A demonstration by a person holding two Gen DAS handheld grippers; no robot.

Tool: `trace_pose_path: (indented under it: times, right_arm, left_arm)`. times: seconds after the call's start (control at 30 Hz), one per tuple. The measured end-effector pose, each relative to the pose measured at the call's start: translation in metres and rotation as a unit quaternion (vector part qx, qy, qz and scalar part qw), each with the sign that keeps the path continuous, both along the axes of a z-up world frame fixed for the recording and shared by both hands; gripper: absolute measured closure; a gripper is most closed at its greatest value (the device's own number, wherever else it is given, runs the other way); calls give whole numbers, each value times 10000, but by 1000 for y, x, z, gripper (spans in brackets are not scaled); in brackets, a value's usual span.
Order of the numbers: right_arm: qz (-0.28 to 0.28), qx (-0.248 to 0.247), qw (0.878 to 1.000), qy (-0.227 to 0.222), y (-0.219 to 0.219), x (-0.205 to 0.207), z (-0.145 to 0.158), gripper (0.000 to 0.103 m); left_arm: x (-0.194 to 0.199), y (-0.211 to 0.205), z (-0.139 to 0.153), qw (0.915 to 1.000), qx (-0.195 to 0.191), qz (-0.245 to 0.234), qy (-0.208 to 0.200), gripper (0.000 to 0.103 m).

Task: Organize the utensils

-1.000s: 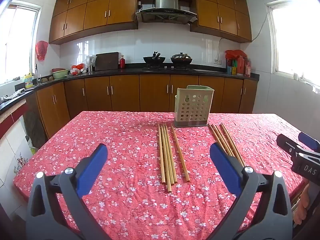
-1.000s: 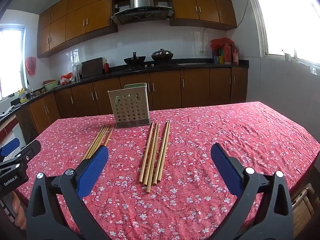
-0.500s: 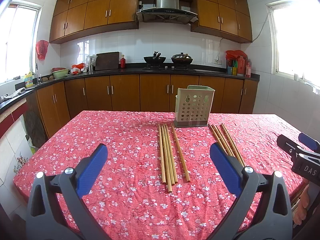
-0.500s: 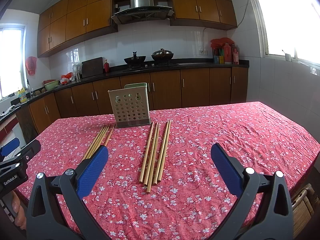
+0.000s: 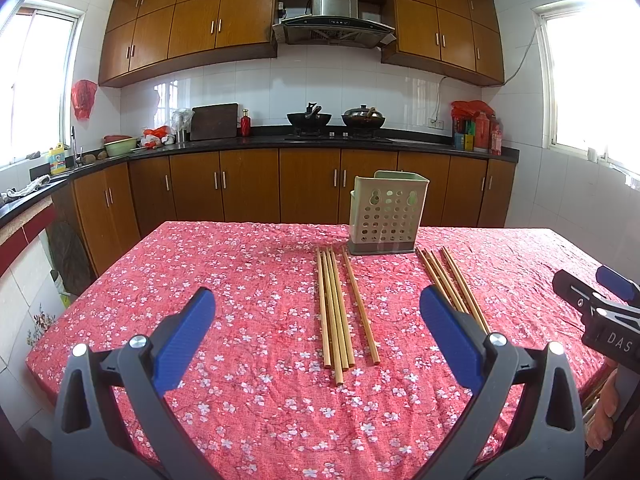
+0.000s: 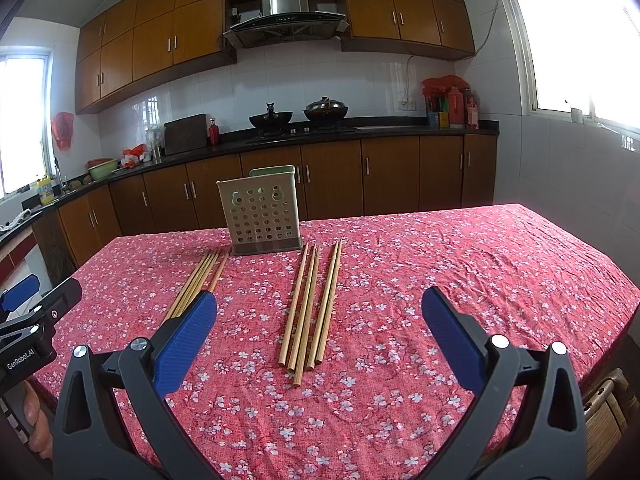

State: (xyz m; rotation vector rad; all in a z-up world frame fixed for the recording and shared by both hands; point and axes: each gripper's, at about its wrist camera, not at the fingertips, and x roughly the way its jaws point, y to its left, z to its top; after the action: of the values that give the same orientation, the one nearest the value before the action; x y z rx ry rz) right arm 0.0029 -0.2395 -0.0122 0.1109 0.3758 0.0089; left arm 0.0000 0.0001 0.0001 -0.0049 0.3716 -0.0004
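Both grippers hang above the near edge of the table with their blue-padded jaws spread wide and nothing between them: the left gripper (image 5: pixel 316 320) faces the left bundle of chopsticks (image 5: pixel 336 312), and the right gripper (image 6: pixel 320 320) faces the right bundle of chopsticks (image 6: pixel 310 306). Each bundle lies flat on the red floral tablecloth (image 5: pixel 240 280), running away from the cameras. Between their far ends stands the perforated pale-green utensil holder (image 5: pixel 386 212), upright, with no chopsticks showing in it. In the left wrist view the right bundle lies partly behind the blue pad. Beyond the table run brown cabinets, a dark counter with two woks (image 5: pixel 336 118), and a range hood (image 5: pixel 334 20) above.
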Motion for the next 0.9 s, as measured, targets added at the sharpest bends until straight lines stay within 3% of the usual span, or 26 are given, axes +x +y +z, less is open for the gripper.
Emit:
trace_pose_path:
  times: [0.9]
  right_arm:
    - [-1, 1, 10000, 3, 1, 0, 1, 2]
  left_arm:
    - [3, -1, 5, 10000, -4, 0, 5, 4]
